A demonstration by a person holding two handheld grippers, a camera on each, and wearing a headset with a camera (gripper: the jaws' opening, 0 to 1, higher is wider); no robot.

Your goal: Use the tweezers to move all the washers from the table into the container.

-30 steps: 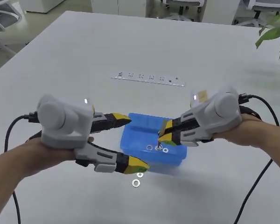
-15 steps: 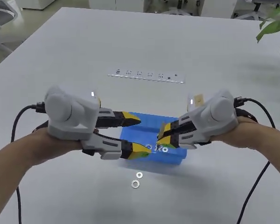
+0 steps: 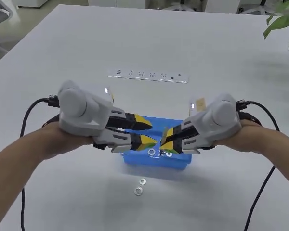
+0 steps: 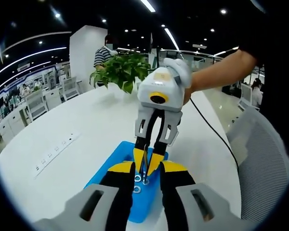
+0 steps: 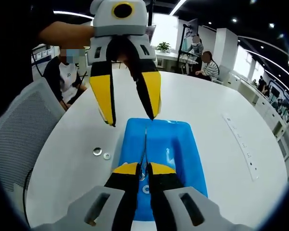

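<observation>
The left gripper (image 3: 151, 132) has drawn in over the left edge of the blue container (image 3: 176, 162), jaws narrower but apart, empty. The right gripper (image 3: 164, 139) pinches the tweezers (image 5: 145, 139) above delivered washers (image 3: 151, 152). Two loose washers (image 3: 142, 181) on the table (image 3: 62, 202), just nearer, are probably next.

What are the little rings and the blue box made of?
The washers look like metal: silvery and shiny against the pale table. The container looks like plastic: smooth, evenly bright blue, with a soft sheen, though that is a guess.
</observation>
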